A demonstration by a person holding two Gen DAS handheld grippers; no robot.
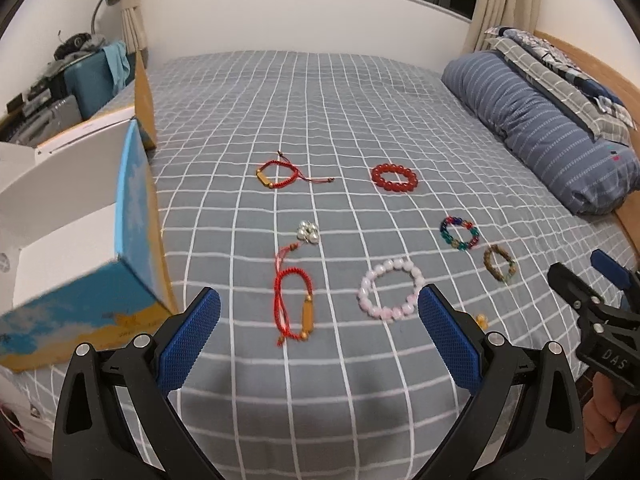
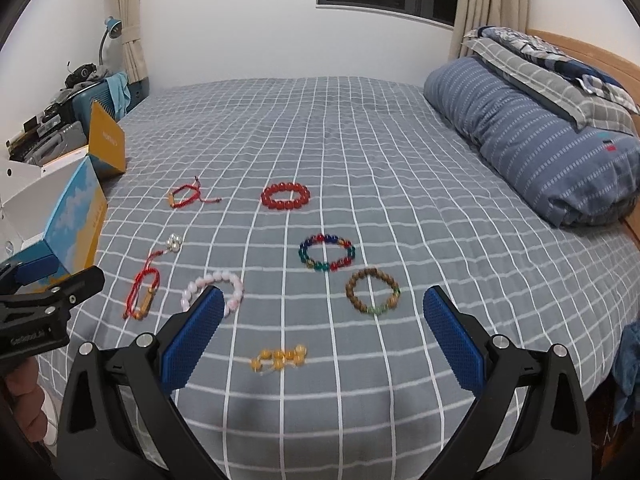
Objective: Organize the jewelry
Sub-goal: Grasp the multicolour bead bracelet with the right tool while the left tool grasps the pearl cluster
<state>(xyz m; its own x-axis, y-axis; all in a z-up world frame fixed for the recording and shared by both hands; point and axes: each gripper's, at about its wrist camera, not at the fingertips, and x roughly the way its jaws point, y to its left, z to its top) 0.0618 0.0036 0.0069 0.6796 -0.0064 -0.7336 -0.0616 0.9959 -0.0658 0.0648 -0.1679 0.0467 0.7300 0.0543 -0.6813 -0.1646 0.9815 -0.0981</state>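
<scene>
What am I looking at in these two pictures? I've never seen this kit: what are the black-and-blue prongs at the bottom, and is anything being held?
There is no robot here. A person holds a hand-operated two-finger gripper in each hand, and each gripper carries a fisheye camera looking forward along its fingers. The prongs are those fingers: the left gripper in its own view, the right gripper in its own. Both stand open and hold nothing.

Below them is a bed with a grey checked cover. On it lie bracelets, apart from one another: a red bead bracelet, a multicoloured bead bracelet, a brown bead bracelet, a pink bead bracelet, two red cord bracelets, a small pearl cluster and a yellow bead strand. An open blue-and-yellow box sits at the left edge.
</scene>
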